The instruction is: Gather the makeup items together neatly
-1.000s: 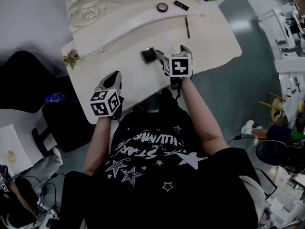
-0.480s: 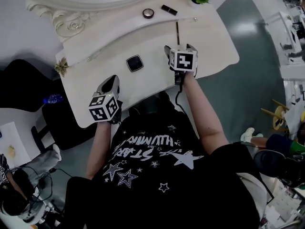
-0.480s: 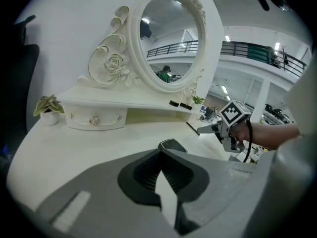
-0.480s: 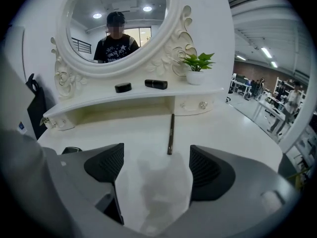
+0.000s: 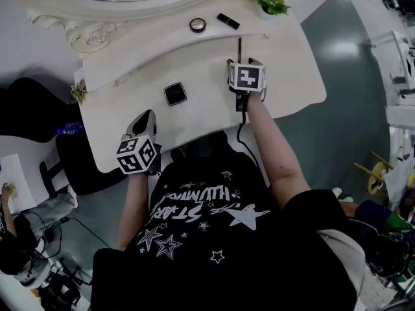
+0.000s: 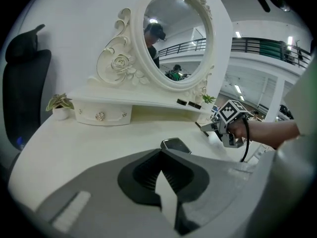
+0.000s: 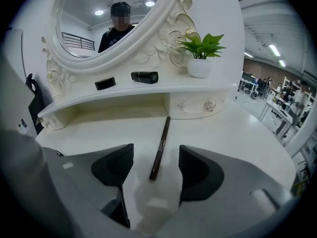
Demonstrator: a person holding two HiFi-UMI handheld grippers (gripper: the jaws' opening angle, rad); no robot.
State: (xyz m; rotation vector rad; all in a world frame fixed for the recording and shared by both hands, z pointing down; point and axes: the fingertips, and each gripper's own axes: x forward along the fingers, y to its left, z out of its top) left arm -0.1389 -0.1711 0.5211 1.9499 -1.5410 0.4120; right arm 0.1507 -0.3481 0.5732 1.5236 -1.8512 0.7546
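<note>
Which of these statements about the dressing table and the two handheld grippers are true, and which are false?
1. The right gripper is clamped on the brown pencil. False: its jaws stand apart, and the pencil lies on the table between them.
2. The left gripper is shut and empty. True.
3. A black lipstick lies on the shelf, left of the potted plant. True.
4. The square compact lies on that shelf. False: it lies on the table below.
</note>
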